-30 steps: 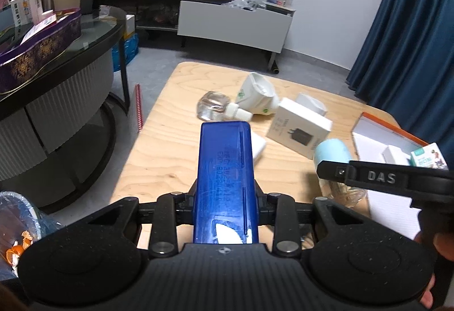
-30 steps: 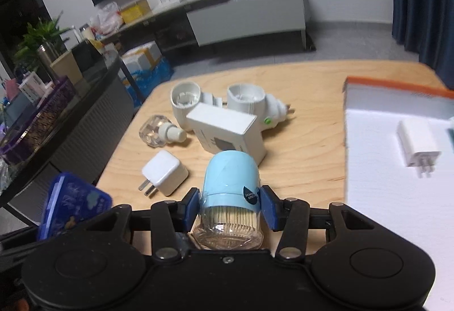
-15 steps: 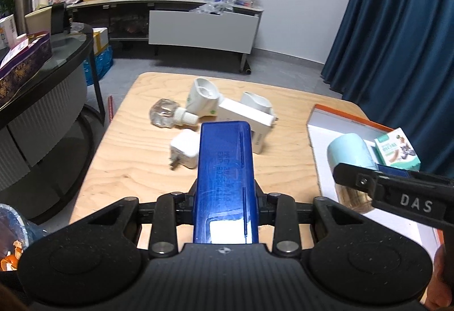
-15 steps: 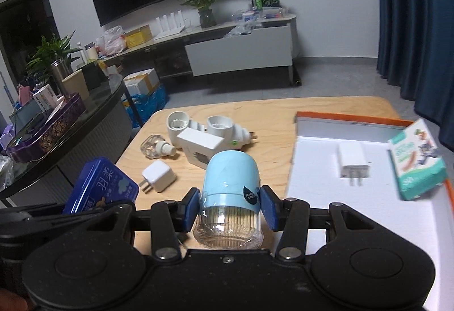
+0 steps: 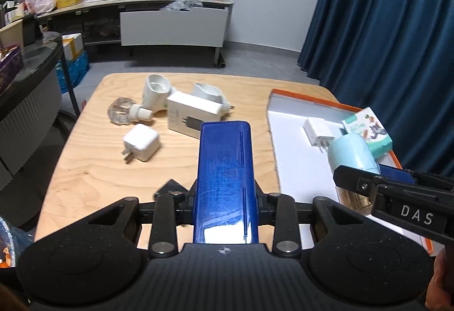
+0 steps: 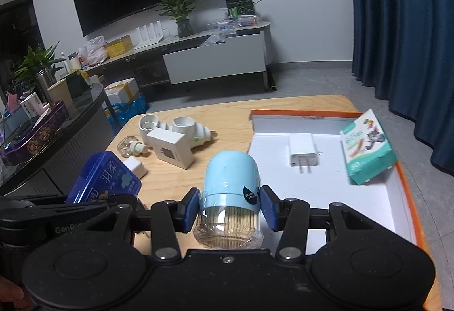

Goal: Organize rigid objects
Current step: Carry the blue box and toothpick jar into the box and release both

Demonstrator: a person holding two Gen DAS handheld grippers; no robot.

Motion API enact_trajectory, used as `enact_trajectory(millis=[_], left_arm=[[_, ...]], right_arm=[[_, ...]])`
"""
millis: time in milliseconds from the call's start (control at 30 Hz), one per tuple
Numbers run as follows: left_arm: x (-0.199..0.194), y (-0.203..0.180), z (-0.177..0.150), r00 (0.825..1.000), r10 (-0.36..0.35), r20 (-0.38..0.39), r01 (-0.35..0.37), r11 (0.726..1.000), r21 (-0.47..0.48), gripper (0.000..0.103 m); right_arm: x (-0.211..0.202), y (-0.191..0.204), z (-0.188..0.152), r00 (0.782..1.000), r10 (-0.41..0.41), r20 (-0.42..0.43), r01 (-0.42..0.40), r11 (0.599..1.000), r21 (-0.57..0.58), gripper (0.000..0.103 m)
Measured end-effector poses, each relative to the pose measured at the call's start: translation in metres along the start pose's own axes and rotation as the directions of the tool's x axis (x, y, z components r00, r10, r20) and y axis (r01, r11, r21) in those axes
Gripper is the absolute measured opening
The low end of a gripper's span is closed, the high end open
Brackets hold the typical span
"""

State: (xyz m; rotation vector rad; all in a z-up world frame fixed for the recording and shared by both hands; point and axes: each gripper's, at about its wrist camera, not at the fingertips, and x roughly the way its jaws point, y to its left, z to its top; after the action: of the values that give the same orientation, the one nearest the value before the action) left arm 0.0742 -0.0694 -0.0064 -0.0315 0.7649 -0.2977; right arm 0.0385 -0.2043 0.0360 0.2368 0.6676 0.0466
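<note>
Blue case (image 5: 225, 177) sits clenched in my left tool (image 5: 225, 197), long axis running straight ahead over the table (image 5: 85, 169); my right tool (image 6: 229, 211) grips the toothpick jar (image 6: 231, 186), cap pointing forward.

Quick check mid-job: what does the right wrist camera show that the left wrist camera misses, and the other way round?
Only the right wrist view shows the printed label face of the blue case and the toothpicks inside the light-blue-capped jar, clamped by the right gripper. Only the left wrist view shows the case's plain back, clamped in the left gripper. Both show the orange-edged tray holding a white charger and a green box, with a white box on the wooden table.
</note>
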Motion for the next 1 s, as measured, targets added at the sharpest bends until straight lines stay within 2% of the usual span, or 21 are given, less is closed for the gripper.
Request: enact_trajectory(millis=[1000], left_arm=[[0.017, -0.067, 0.004, 0.996, -0.090, -0.027, 0.092, 0.990, 0.107, 0.033]], right_arm=[[-0.022, -0.058, -0.006, 0.994, -0.103, 0.033, 0.100, 0.991, 0.090, 0.057]])
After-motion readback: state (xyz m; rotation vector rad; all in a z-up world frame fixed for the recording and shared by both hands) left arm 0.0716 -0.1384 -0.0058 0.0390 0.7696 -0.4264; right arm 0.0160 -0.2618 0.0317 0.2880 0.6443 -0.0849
